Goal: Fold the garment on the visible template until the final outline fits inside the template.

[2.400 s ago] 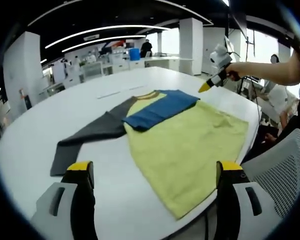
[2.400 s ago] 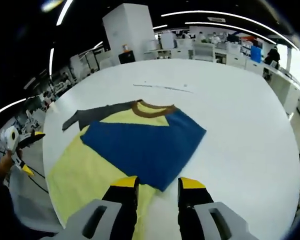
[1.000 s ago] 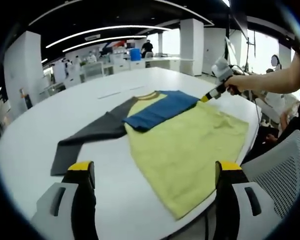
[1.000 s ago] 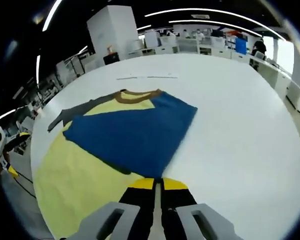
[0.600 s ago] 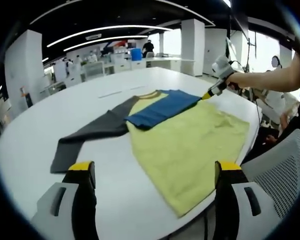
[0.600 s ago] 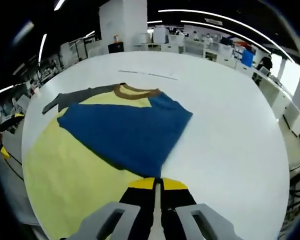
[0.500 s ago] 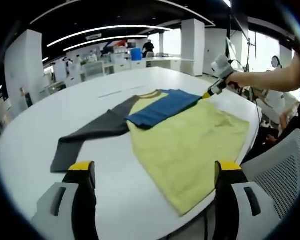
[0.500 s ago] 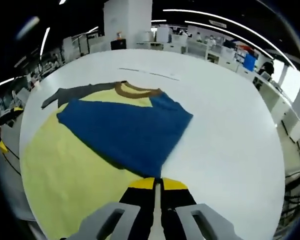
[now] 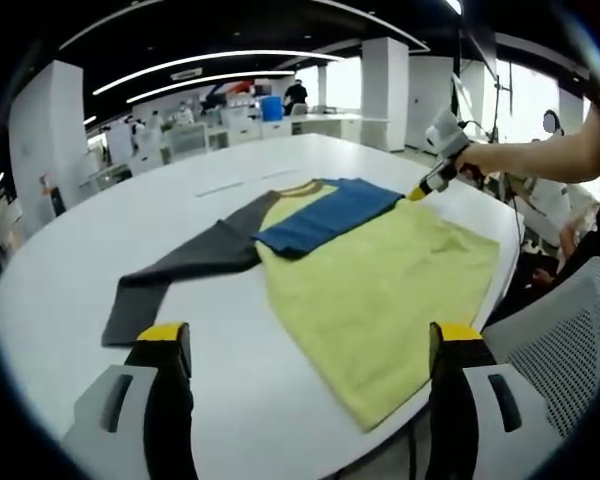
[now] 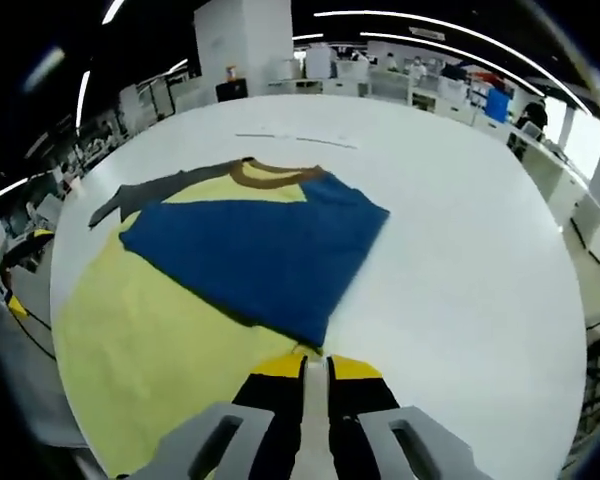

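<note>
Garment [image 9: 380,270] lies flat, blue sleeve [image 10: 255,250] folded across its yellow body.

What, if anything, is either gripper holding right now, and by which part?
The left gripper is open and holds nothing. The right gripper has its jaws nearly together at the yellow shirt's edge, beside the folded blue sleeve; whether cloth is pinched cannot be told.

Open-plan office or lab floor. White columns [image 9: 384,90], ceiling strip lights [image 9: 210,62]. Desk rows [image 9: 230,125] behind white table [image 9: 70,270].
</note>
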